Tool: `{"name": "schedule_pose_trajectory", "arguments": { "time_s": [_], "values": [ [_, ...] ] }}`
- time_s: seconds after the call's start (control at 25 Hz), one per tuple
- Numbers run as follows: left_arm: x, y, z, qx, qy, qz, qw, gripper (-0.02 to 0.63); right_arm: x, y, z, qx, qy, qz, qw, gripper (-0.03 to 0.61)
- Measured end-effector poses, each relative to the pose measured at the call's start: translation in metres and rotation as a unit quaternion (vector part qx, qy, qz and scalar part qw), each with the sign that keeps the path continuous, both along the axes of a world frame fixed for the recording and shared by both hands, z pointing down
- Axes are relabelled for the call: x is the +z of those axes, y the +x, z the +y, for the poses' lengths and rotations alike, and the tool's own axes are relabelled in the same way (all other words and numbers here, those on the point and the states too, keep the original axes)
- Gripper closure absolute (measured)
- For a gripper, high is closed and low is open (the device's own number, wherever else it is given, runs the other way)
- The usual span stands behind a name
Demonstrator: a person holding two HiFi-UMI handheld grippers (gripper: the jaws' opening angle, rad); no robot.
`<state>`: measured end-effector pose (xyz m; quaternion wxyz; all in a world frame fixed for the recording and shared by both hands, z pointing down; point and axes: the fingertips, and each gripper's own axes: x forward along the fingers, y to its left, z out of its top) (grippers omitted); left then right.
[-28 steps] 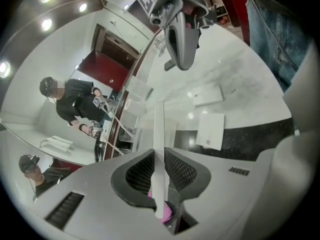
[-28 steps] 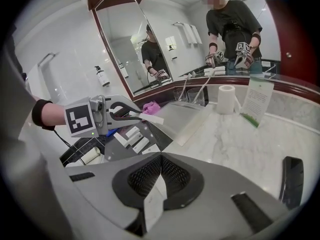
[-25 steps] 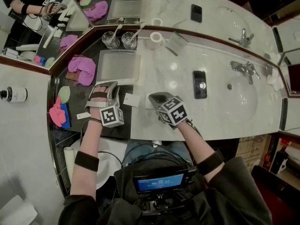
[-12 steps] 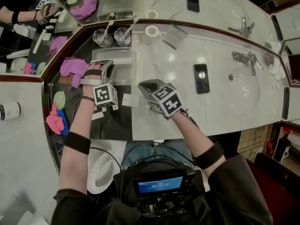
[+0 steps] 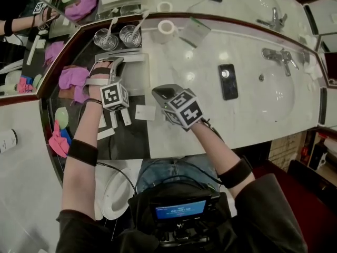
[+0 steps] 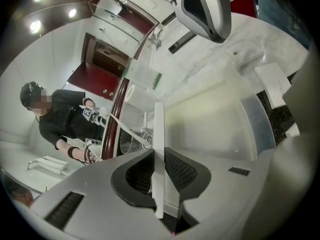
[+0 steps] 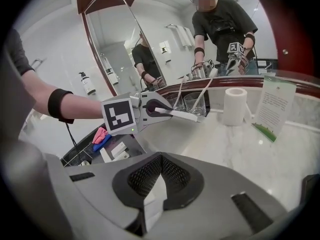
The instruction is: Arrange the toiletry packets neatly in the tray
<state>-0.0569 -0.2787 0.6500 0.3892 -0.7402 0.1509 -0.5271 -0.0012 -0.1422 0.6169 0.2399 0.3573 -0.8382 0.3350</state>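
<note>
So here's where I'm at. My left gripper (image 6: 160,156) has its jaws pinching a flat white toiletry packet (image 6: 159,134) by one end. The packet stands on edge and sticks straight out past the tips. I'm guessing I hold it edge-on so it can slide down flat against the tray wall instead of flopping in crooked.

My right gripper (image 7: 159,156) has its jaws pressed together. I can't make out anything gripped in them, so it's just parked off to the side, probably to keep out of the way.

A square white packet (image 5: 145,112) lies flat on the worktop (image 5: 189,125) between my two grippers. A few long packets (image 5: 113,119) are still loose on the dark strip just behind my left jaws, so there's plenty left to do.

Right under and ahead of my left jaws is the frosted tray (image 6: 260,124), and it looks bare inside. Beyond its far rim stand two glasses (image 5: 129,36) with toothbrushes in them, then a toilet roll (image 7: 234,105) and the mirror.

Compared with a second ago, my left gripper was back over the dark strip, short of the tray. Now it's come forward and a bit down, with the packet hanging over the tray. The right gripper only crept forward and stayed shut, and the square packet hasn't budged.
</note>
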Motion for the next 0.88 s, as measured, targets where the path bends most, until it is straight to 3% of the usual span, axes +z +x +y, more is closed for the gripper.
{"name": "schedule_pose_trajectory", "arguments": {
  "time_s": [0.4, 0.48, 0.88],
  "values": [
    [0.022, 0.002, -0.002, -0.025, -0.026, -0.01, 0.9993, 0.538, 0.01, 0.014, 0.007, 0.01, -0.006, 0.007, 1.0, 0.577],
    [0.024, 0.001, -0.004, -0.035, -0.03, -0.012, 0.9989, 0.474, 0.01, 0.017, 0.007, 0.012, -0.005, 0.007, 1.0, 0.577],
    [0.01, 0.001, 0.015, -0.046, -0.058, -0.011, 0.9972, 0.434, 0.003, 0.019, 0.017, 0.007, -0.004, 0.003, 1.0, 0.577]
  ]
}}
